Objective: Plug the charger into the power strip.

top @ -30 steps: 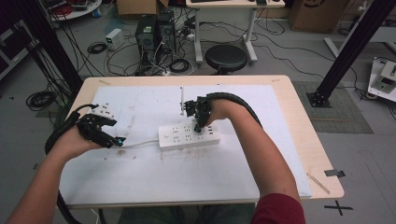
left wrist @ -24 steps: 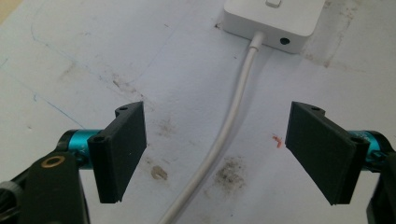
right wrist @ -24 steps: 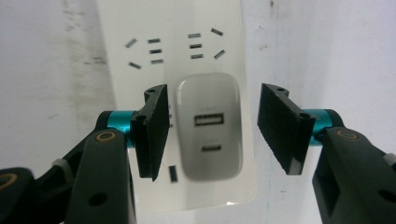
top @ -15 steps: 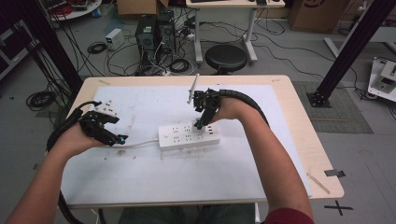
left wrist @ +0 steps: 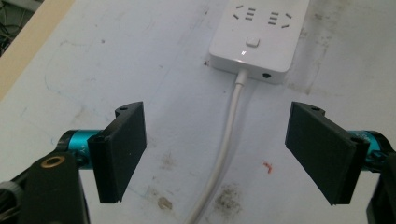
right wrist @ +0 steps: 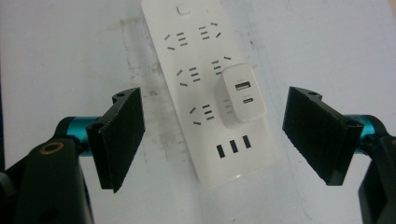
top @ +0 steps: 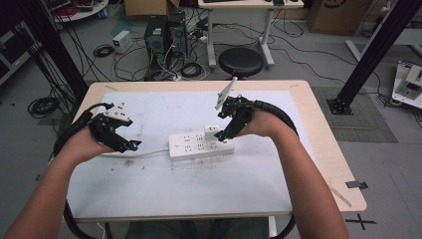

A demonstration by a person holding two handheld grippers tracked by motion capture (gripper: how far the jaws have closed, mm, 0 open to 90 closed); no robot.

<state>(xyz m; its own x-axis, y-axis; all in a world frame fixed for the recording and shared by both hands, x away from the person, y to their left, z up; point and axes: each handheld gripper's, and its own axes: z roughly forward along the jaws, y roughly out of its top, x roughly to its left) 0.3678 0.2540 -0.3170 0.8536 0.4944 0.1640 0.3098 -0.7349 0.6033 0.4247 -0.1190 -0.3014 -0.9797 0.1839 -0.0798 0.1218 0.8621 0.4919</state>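
A white power strip (top: 199,144) lies in the middle of the white table mat, its cord (top: 144,152) running left. A white USB charger (top: 212,132) is plugged into it near the right end, also in the right gripper view as charger (right wrist: 240,99) on strip (right wrist: 210,88). My right gripper (top: 225,133) hovers over that end, jaws wide open on either side of the charger, touching nothing. My left gripper (top: 130,145) is open over the cord (left wrist: 224,154) left of the strip (left wrist: 259,35), whose indicator light is on.
The mat (top: 149,184) is stained and covers a wooden table (top: 328,149). Behind the table stand a black stool (top: 241,60), computer cases (top: 161,32) and tangled cables on the floor. A black frame post (top: 370,55) rises at right.
My right gripper has tilted and drawn slightly right and back from the strip, leaving the charger plugged in. The left gripper has barely moved.
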